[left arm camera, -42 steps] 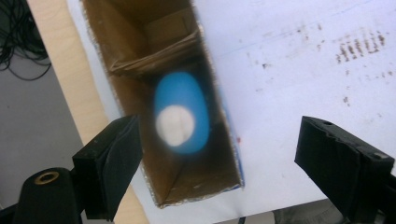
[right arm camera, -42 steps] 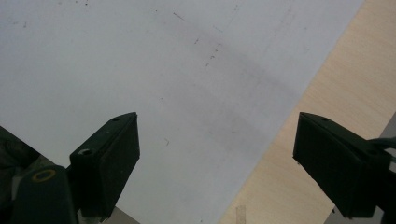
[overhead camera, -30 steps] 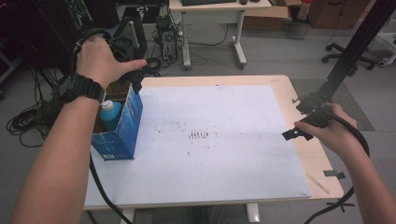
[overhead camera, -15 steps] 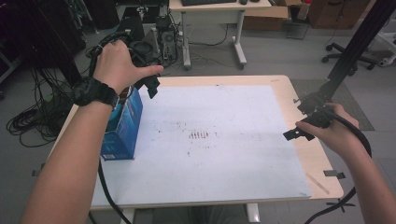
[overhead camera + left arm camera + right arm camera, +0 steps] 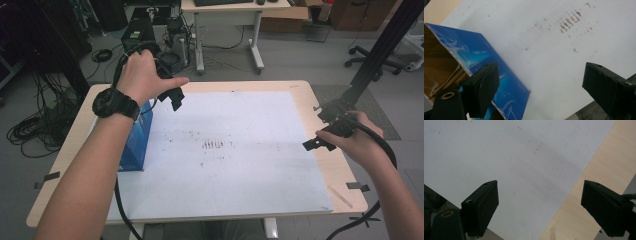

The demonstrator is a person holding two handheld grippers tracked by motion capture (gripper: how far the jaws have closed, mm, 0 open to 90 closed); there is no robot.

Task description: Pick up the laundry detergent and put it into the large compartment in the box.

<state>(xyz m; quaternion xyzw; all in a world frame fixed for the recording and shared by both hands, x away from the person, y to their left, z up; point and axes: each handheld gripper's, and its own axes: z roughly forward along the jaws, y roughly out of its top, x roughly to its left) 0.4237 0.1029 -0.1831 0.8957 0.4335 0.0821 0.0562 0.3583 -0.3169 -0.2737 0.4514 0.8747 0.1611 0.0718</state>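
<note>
A wooden table point(image 5: 327, 172) is seen from above, most of it covered by a white sheet point(image 5: 235, 170) marked with a small patch of dark smudges near its middle. At the left edge of that sheet a blue box point(image 5: 136, 145) stands upright with its top open; in the left gripper view its brown inner wall and a blue printed side can be made out, though what lies inside cannot be told.

The left gripper point(image 5: 172, 96) is held above the table just beyond the far end of the box, raised clear of it and touching nothing. Its fingers point(image 5: 482, 86) are spread wide, with bare sheet showing between them and the box lying off to one side. The right gripper point(image 5: 320, 142) is held low at the right edge of the sheet, well apart from the box; its fingers point(image 5: 482, 203) are likewise spread wide, with nothing between them (sheet and table edge are seen through the gap).

The step in hand is judged to be an approach to the box by the left gripper, no grasp having been made yet. For the next move, the left gripper would need to be lowered and lined up so that one wall of the box, or whatever it holds, comes between the fingers before they are closed. The box looks light, so it could be tipped if it is nudged sideways.
</note>
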